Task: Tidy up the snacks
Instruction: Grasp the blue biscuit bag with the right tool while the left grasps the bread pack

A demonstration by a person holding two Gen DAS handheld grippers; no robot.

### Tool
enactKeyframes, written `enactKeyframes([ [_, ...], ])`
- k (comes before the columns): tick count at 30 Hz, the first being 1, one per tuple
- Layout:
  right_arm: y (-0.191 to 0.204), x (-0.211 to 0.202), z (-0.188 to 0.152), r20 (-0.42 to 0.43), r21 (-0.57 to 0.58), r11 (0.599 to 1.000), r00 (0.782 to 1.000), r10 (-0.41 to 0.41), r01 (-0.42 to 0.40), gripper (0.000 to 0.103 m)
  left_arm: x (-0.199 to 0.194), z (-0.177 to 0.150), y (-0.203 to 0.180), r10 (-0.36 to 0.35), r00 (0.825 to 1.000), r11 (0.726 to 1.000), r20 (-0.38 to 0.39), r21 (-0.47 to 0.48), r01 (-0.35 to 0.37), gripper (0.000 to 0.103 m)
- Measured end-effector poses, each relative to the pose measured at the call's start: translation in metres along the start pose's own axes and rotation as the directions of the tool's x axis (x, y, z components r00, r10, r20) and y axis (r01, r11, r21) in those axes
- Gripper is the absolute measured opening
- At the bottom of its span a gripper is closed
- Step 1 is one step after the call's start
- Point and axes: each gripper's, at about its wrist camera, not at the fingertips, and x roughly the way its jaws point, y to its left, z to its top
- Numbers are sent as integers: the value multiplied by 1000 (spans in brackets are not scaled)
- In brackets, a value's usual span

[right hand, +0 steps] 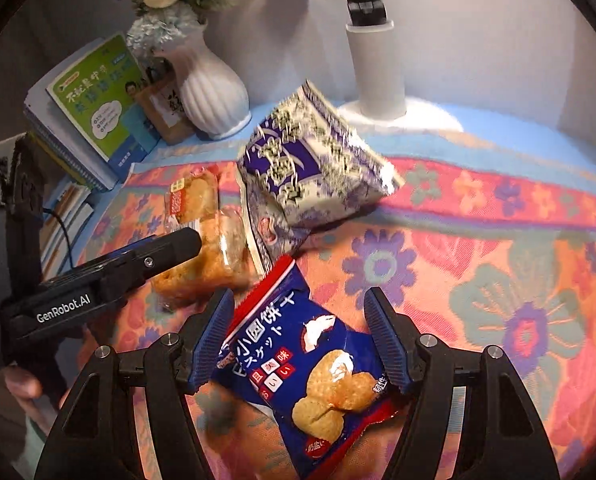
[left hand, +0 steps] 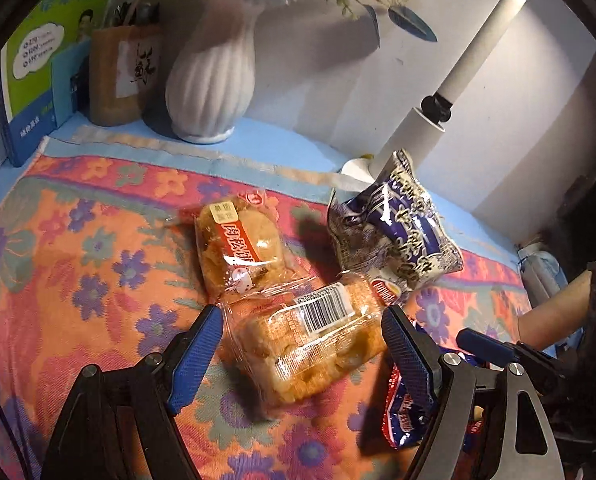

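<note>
The clear-wrapped pastry with the barcode label [left hand: 310, 344] lies on the flowered cloth [left hand: 78, 280] between the fingers of my left gripper [left hand: 302, 332], whose jaws stand apart with gaps on both sides of the wrapper. Just behind it lies a second pastry pack with an orange label [left hand: 238, 248], and to the right of that the purple-and-white snack bag [left hand: 394, 232] stands tilted near the white lamp post [left hand: 470, 64]. The blue biscuit bag [right hand: 298, 368] lies flat between the fingers of my right gripper [right hand: 298, 336]; its jaws are apart, not pressing the bag. At the back of the worktop stand a white ribbed vase [left hand: 210, 80], a brown pen holder [left hand: 122, 76] and books [right hand: 94, 108]
</note>
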Motion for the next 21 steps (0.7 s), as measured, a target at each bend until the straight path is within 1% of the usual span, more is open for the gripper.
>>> enactKeyframes([
  [2, -4, 2, -5, -21, 11, 1000, 1000, 21, -21, 70, 6, -1, 5, -22, 1000, 1000, -15, -2, 22, 79],
  [4, -4, 1, -11, -40, 22, 998, 998, 53, -52, 77, 6, -1, 12, -55, 998, 998, -27, -24, 54, 79],
  [5, -3, 0, -15, -54, 29, 997, 996, 76, -74, 78, 6, -1, 16, -80, 996, 996, -28, -41, 79, 79],
  [7, 0, -1, -22, -76, 25, 995, 992, 96, -95, 78, 1, -1, 18, -101, 995, 994, -22, -53, 100, 79],
  [9, 8, -2, -29, -81, 6, 995, 992, 97, -97, 79, -1, -2, 20, -113, 993, 992, -17, -63, 112, 79],
  [12, 17, -1, -35, -80, -21, 999, 996, 43, -45, 80, -1, -4, 16, -114, 993, 992, -15, -46, 114, 79],
  [13, 20, 0, -35, -78, -28, 999, 997, 23, -25, 82, 0, -6, 14, -127, 992, 991, -25, -36, 126, 79],
  [16, 27, 3, -35, -66, -48, 999, 998, -21, 18, 85, 0, -13, 5, -201, 976, 979, -80, 4, 202, 79],
  [17, 29, 5, -36, -61, -65, 997, 997, -53, 49, 85, 0, -16, 2, -218, 971, 975, -101, 19, 221, 79],
  [18, 33, 7, -38, -56, -88, 993, 995, -85, 80, 84, -2, -18, 0, -216, 971, 975, -103, 27, 219, 79],
  [21, 40, 7, -46, -26, -153, 972, 983, -184, 178, 76, -11, -18, 2, -147, 988, 988, -44, 41, 149, 79],
])
